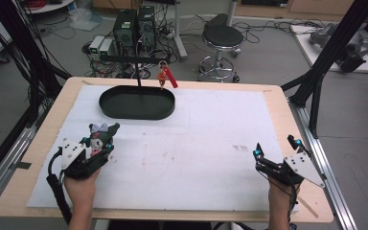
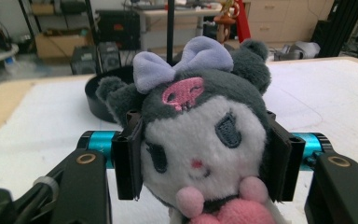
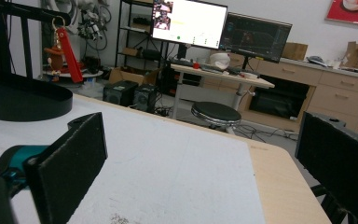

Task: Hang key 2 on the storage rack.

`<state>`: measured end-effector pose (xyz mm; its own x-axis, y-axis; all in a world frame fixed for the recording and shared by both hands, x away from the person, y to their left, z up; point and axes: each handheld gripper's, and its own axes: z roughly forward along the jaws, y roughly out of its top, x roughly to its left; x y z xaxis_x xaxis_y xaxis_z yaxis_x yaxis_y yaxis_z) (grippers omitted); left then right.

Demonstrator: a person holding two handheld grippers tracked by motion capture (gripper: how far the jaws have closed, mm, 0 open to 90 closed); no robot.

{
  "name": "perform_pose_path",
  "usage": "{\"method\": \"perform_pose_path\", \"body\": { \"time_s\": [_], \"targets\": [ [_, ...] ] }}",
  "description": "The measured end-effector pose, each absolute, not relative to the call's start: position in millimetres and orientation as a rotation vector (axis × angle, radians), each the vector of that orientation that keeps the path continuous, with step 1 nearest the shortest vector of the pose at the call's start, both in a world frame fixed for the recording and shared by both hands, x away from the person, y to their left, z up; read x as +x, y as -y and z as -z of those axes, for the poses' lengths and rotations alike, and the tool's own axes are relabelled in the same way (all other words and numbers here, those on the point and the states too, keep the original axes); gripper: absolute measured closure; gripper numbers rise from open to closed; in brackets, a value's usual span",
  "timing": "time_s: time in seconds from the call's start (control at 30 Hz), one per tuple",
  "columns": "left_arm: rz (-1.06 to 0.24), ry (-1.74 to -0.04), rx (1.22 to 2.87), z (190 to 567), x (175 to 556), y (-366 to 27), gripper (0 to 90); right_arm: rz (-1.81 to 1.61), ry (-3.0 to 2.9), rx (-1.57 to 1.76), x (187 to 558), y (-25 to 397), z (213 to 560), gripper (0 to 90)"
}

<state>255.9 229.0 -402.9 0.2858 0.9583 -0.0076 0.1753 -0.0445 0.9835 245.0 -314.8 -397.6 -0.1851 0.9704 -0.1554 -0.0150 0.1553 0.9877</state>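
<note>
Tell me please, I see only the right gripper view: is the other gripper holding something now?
Observer: Yes, the left gripper is shut on a plush toy, its jaws pressing both sides of the head.
Operator: What does the toy look like?
Observer: White face, dark grey hood, a lilac bow on top.
Operator: Where is it relative to the black tray?
Observer: The high view shows it on the near left of the white mat, apart from the black tray.

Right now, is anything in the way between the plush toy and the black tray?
Nothing visible. The left tool grips the plush toy, and bare white mat lies between it and the black tray.
</note>
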Motion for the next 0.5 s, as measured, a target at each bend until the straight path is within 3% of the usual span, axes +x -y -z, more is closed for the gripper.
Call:
{"method": "perform_pose_path", "body": {
  "time_s": [0.5],
  "targets": [
    [-0.952,-1.021,1.358,389.4,257.7,-227.2,42.1,-1.216,-1.416,0.99,245.4,315.2,397.5,1.3]
  ]
}}
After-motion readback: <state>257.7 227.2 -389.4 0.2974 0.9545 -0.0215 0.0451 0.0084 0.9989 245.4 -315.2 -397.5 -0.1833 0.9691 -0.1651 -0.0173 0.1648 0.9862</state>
